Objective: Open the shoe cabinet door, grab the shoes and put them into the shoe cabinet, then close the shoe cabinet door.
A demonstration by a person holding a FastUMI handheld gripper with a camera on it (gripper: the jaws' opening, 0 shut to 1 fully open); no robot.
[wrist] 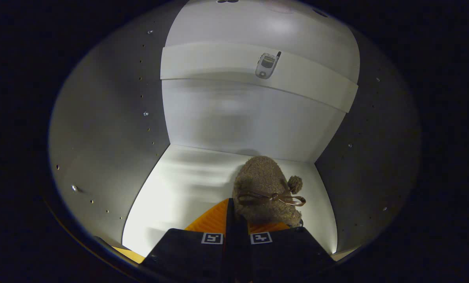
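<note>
We are looking into the shoe cabinet (112,129), whose pale side walls carry columns of small drilled holes and a few metal pegs. Inside it, on the bright white floor panel (179,184), sits one shoe (266,188): a brown fuzzy slipper with a thin ribbon bow across its top and a small pompom on the side that lies to the right of the fingers. The slipper stands in the right half of the compartment, its toe pointing toward the back wall (238,118) and close to it (whether they touch, we cannot tell). Above, a white shelf (203,63) spans the cabinet, and a small silver flip phone (267,65) lies on it, right of its middle. The gripper (236,232) has its two fingers brought together until only a narrow dark seam separates them; the slipper's heel end meets them just ahead of the tips. We cannot tell whether any fabric is pinched in that seam. The light is strong on the floor panel and dim along the side walls. A strip of yellowish wood (130,254) shows at the cabinet's near edge, beside the fingers.
</note>
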